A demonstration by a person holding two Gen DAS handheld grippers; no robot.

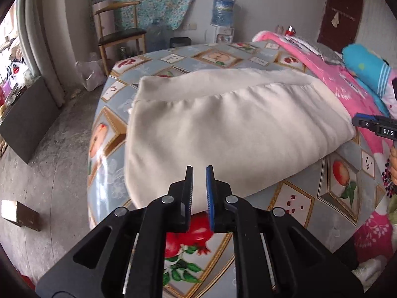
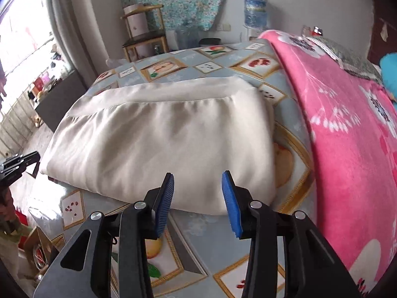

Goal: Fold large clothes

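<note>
A large cream garment (image 1: 230,129) lies folded in a thick rectangle on the fruit-patterned bedsheet (image 1: 310,198); it also shows in the right wrist view (image 2: 168,144). My left gripper (image 1: 199,171) hovers just above the garment's near edge, its jaws a narrow gap apart and empty. My right gripper (image 2: 198,177) hovers over the near edge too, jaws wide open and empty. The right gripper shows at the right edge of the left wrist view (image 1: 377,126); the left gripper shows at the left edge of the right wrist view (image 2: 17,164).
A pink flowered blanket (image 2: 347,134) lies heaped along the bed's right side, with a blue cushion (image 1: 367,67) behind it. A wooden chair (image 1: 119,34) and a water dispenser (image 1: 223,15) stand by the far wall. A dark board (image 1: 27,124) leans at the left.
</note>
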